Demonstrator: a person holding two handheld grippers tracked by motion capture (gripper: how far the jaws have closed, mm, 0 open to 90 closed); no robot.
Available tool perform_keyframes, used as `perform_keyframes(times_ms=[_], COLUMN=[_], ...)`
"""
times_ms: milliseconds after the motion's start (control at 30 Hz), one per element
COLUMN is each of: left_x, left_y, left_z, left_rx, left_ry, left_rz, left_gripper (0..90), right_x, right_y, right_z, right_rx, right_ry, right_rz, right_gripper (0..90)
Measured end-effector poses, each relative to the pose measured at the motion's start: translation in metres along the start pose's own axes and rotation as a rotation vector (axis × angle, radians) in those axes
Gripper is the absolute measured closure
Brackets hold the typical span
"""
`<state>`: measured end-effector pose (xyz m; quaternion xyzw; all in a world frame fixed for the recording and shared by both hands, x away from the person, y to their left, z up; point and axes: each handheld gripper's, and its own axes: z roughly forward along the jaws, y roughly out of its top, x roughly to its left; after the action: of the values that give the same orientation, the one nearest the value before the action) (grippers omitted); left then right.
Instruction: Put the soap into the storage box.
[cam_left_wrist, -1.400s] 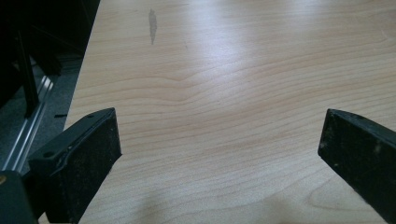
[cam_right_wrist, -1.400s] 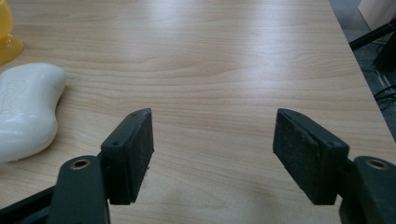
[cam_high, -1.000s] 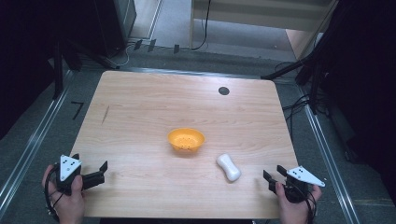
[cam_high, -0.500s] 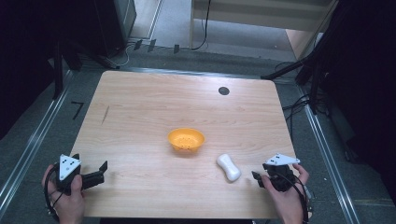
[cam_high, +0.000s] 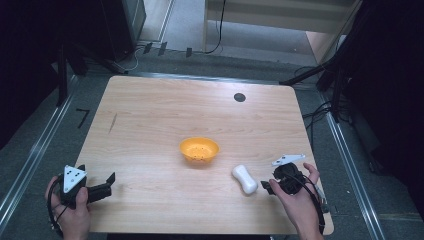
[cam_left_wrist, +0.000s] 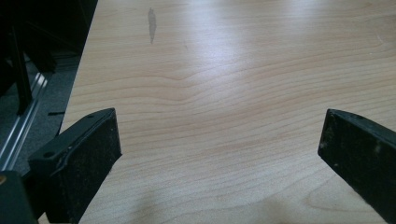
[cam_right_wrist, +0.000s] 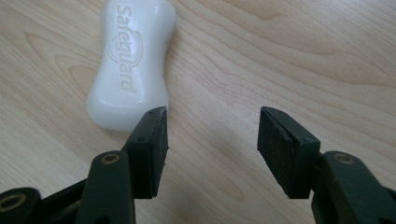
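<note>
Right gripper (cam_high: 266, 187) is closing in on the soap bar (cam_high: 244, 179): a second ago it was parked at the table's near right corner, well clear of the bar, now it's sitting just beside the bar's near end, at roughly 4 o'clock from it in the high view. Jaws have been narrowing then easing back open a touch; nothing between them. In the right gripper view the pads are standing moderately apart over bare wood, and the soap bar (cam_right_wrist: 129, 65) is lying flat at about 11 o'clock from the gap, its near end just past the left pad (cam_right_wrist: 154, 149), outside the jaws, not gripped. So the approach is running off-line; my read is the gripper needs to be shifting toward the bar, and probably opening wider, before a grab is on. Orange bowl (cam_high: 199, 150) is sitting mid-table, at about 10 o'clock from the bar and near it, empty as far as I can see; likely the drop target, though that's a guess. Left gripper (cam_high: 105, 184) is idling at the table's (cam_high: 165, 110) near left corner, unmoved, jaws wide apart over bare wood in the left gripper view, holding nothing.
</note>
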<state>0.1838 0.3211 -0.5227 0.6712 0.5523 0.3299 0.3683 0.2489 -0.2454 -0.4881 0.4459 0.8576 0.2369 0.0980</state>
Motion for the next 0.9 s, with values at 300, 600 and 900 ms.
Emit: perform_keyframes(times_ms=[300,600,900], left_x=[0.000,0.000,0.000], left_y=[0.000,0.000,0.000], left_z=[0.000,0.000,0.001], left_rx=[0.005,0.001,0.001], left_ry=[-0.001,-0.002,-0.003], left_rz=[0.004,-0.001,-0.005], left_gripper=[0.0,0.0,0.0], right_x=[0.005,0.016,0.029], right_y=[0.009,0.022,0.033], right_z=[0.000,0.005,0.015], right_rx=[0.015,0.031,0.053], right_ry=[0.020,0.052,0.075], right_rz=[0.027,0.044,0.035], right_gripper=[38.4,35.7,35.5])
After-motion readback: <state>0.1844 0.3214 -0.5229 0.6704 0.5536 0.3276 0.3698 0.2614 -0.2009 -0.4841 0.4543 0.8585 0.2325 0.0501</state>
